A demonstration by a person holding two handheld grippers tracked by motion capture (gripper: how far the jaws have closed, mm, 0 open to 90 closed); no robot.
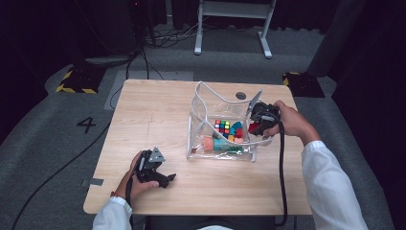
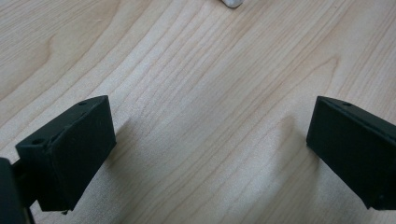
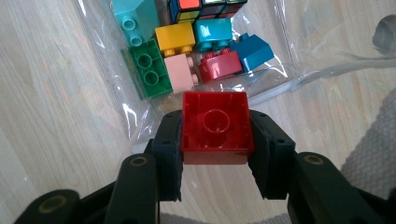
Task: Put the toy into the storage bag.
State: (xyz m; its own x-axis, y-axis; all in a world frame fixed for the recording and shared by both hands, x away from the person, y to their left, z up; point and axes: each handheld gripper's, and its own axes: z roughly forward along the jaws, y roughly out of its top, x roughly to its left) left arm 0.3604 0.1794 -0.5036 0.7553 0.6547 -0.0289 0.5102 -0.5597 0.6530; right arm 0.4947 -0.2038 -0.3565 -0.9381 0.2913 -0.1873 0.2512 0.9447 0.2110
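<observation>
Red plastic sits clamped in the right tongs [image 3: 216,154]: a red brick [image 3: 216,128], turned so its hollow underside with one round tube faces the camera, a jaw pressed on each of its two sides. In the high view the right tongs [image 1: 255,125] hang at the right wall of a clear bag [image 1: 201,108] with a white wire-like rim, standing open on the bench [image 1: 153,115] right of centre. The brick [image 1: 252,127] is a small red spot at that wall; whether it is inside the rim or just over it I cannot tell.

Inside the bag lie more pieces: a puzzle cube [image 1: 221,126] towards the far side, and around it bricks in teal, orange, red and pink. From the right gripper view, beyond the held brick and through the clear film, lie a green brick [image 3: 148,67], a pink brick [image 3: 180,71], a yellow brick [image 3: 175,38], a teal brick [image 3: 213,32], a blue brick [image 3: 252,51], a second red one [image 3: 220,65] and a pale turquoise brick [image 3: 136,17], with the cube [image 3: 201,7] at the far edge.

Left tongs [image 1: 168,179] rest low over the near left part of the bench, well apart from the bag, held in the left hand [image 1: 134,182]. In the left gripper view the jaws stand wide, with bare wood grain between them and nothing held.
</observation>
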